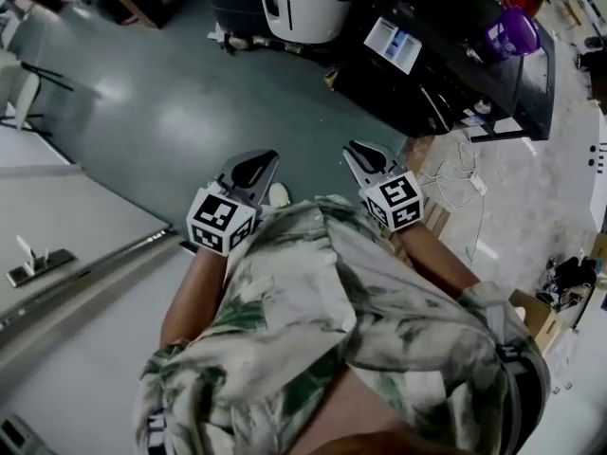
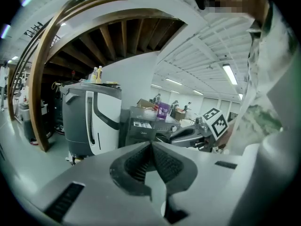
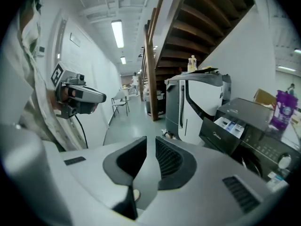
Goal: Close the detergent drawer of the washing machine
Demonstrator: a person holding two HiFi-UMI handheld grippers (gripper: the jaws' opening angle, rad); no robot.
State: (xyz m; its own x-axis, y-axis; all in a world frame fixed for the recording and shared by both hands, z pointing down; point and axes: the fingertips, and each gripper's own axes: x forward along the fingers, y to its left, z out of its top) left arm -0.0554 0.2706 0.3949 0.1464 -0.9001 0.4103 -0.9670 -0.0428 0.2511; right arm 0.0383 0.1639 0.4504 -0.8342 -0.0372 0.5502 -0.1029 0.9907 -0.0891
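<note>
Glossy green floor (image 1: 171,102) — left gripper (image 2: 151,145) ribbed jaws together, right gripper (image 3: 151,141) jaws slightly apart.

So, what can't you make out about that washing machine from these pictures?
- Detergent drawer contents: too small in every view.
- Washing machine door: too dark in the head view.
- Part of it: left gripper view, hidden behind the right gripper.
- Control panel print: right gripper view, too small.

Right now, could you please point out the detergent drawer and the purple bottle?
detergent drawer (image 3: 219,134): right gripper view, on its dark front panel.
purple bottle (image 3: 281,112): right gripper view, on its body.
</note>
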